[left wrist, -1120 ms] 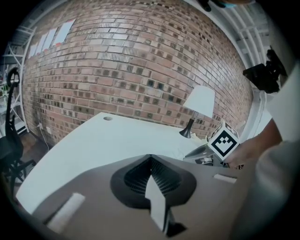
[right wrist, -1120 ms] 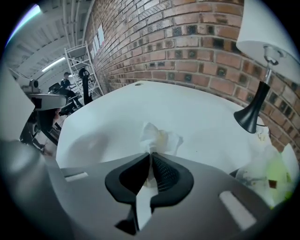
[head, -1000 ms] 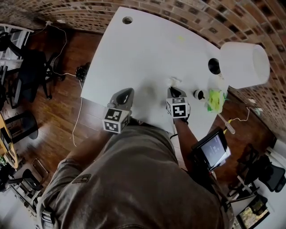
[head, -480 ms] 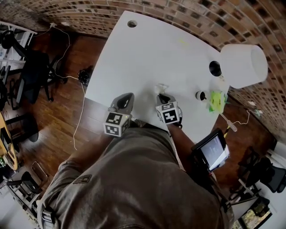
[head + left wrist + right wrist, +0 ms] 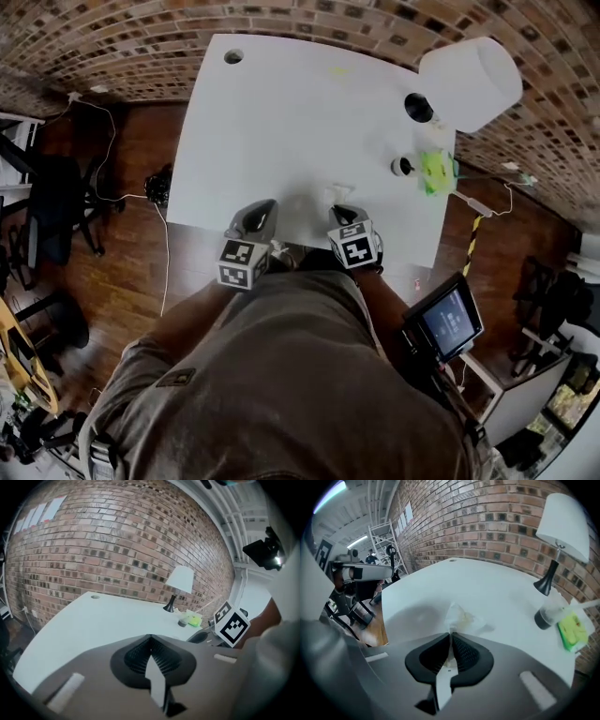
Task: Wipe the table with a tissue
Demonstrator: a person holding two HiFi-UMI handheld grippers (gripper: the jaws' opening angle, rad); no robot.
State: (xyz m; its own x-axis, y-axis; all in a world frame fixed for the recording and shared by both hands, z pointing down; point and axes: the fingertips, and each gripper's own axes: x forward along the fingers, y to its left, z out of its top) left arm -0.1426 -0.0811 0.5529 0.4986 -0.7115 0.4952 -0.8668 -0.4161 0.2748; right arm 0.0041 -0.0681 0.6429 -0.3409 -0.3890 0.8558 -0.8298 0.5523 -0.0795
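The white table fills the upper head view. My right gripper is near its front edge, shut on a crumpled white tissue that rests on the tabletop. In the right gripper view the tissue sticks out past the closed fingertips of the right gripper and lies flat on the table. My left gripper hovers by the front edge to the left, with the left gripper's jaws together and nothing between them.
At the far right corner stand a white-shaded lamp, a small clear cup and a green object. A cable hole is at the far left. A tablet sits beside the person, and wooden floor lies left.
The right gripper has dragged the tissue leftward, away from the cup and closer to the front edge. The left gripper has shifted slightly along that edge.
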